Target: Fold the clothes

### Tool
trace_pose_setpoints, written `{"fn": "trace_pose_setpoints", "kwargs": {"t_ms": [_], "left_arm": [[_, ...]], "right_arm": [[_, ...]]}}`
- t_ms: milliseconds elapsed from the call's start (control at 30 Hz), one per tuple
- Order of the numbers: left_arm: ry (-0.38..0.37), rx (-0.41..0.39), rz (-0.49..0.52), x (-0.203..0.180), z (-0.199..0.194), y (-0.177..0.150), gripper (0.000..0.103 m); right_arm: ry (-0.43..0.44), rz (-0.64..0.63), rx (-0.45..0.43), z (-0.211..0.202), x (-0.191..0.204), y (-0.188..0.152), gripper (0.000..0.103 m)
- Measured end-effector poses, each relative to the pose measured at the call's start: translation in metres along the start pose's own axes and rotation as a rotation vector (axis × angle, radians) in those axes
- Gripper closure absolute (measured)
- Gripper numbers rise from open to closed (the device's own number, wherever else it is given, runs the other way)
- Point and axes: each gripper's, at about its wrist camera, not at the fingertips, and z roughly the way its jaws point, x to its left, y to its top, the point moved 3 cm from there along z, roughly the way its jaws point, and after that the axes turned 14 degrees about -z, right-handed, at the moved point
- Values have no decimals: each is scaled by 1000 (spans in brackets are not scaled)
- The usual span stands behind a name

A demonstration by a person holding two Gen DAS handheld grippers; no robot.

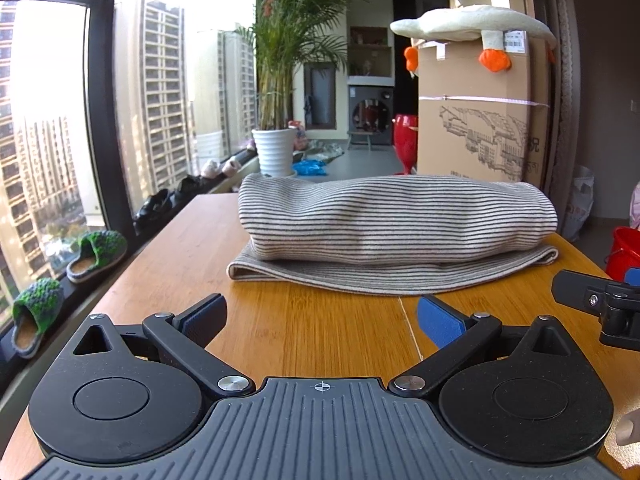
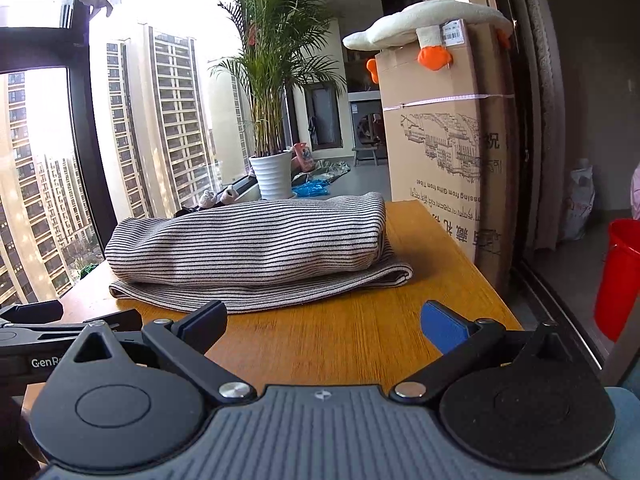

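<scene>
Desk [image 1: 320, 332]: wooden, smooth, with a seam running toward us. We judge the slick top a risk, since cloth pushed sideways would slide rather than crease.

Striped garment [image 1: 396, 220]: lies folded on the far middle of the desk, a plump upper bundle resting on a flatter layer that sticks out toward us. So the clothes already lie folded; whether a further fold is due we cannot tell. The upper bundle bulges and looks springy. We judge it may roll open or slip off the lower layer if nudged from one end only. Its far edge sits near the back of the desk, so a hard push could send it over.

Left tool [image 1: 320, 320]: fingers spread wide, holding nothing, short of the garment's near edge.

Right tool [image 2: 324, 322]: likewise spread and empty, just beside the left one. We judge that the two, so close, could knock together, or pinch only the top layer and drag the stack apart.
</scene>
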Motion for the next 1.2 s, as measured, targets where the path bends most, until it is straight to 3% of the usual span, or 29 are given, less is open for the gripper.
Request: {"fn": "trace_pose_setpoints", "kwargs": {"t_ms": [167, 333, 567, 1200], "left_arm": [[-24, -35, -8, 10, -32, -10, 0], [9, -65, 2, 9, -43, -12, 0], [33, -52, 59, -5, -29, -8, 0], [30, -40, 37, -2, -26, -9, 0]], "right_arm": [[15, -12, -7, -24, 11, -8, 0], [-19, -44, -9, -24, 12, -6, 0], [-18, -137, 6, -12, 19, -4, 0], [14, -100, 27, -16, 17, -10, 0]]}}
